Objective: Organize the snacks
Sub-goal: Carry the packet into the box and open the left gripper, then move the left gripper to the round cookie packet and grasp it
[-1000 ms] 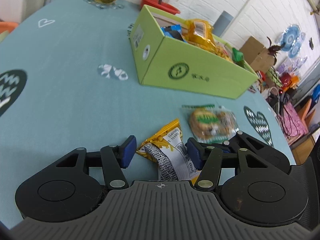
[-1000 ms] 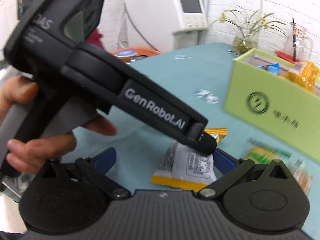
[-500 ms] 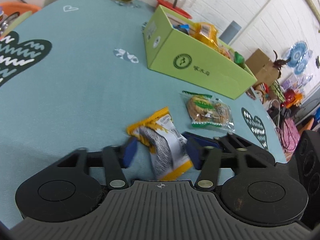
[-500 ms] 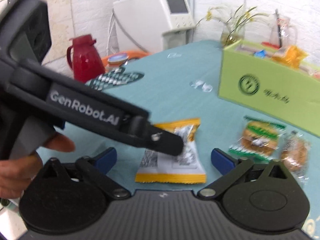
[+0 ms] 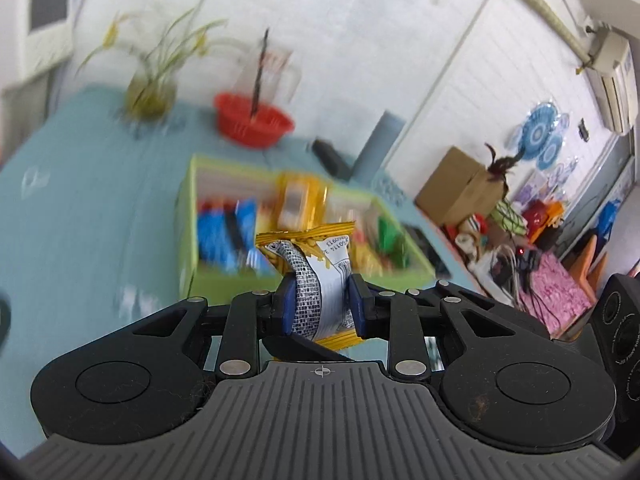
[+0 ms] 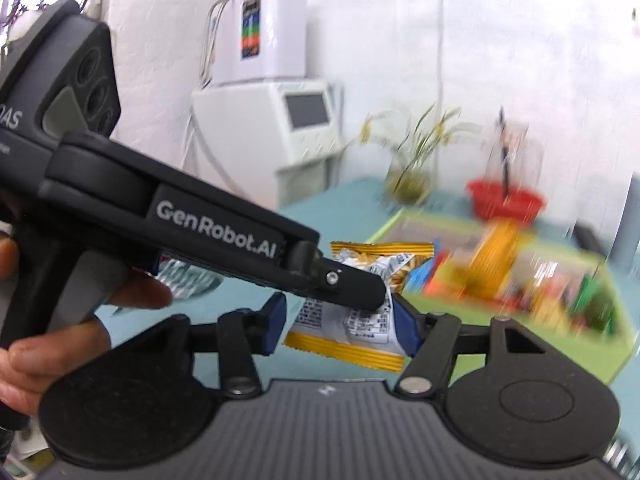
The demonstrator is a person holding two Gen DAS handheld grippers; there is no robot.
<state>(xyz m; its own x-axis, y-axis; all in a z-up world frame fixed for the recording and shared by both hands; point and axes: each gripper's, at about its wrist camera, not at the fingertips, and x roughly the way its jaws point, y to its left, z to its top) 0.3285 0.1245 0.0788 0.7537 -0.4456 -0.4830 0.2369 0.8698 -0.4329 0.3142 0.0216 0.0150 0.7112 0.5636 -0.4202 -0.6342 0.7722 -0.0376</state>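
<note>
My left gripper (image 5: 319, 304) is shut on a yellow and white snack packet (image 5: 316, 264) and holds it in the air in front of the green snack box (image 5: 188, 248), which holds several packets. In the right wrist view the left gripper body (image 6: 180, 216) crosses from the left, its tip on the same packet (image 6: 356, 312). My right gripper (image 6: 340, 320) is open; the packet hangs between its blue pads (image 6: 274, 322), and I cannot tell whether the right pad touches it. The green box (image 6: 592, 356) is blurred at the right.
A red basket (image 5: 252, 124), a glass vase with a plant (image 5: 152, 92) and a glass jug stand at the far end of the teal tablecloth (image 5: 80, 208). A white machine (image 6: 296, 124) stands beyond the table. A cardboard box (image 5: 460, 188) and clutter lie at the right.
The left gripper shut on the packet, which lay on the table, and lifted it up toward the green box. Both views have swung upward and are blurred by motion.
</note>
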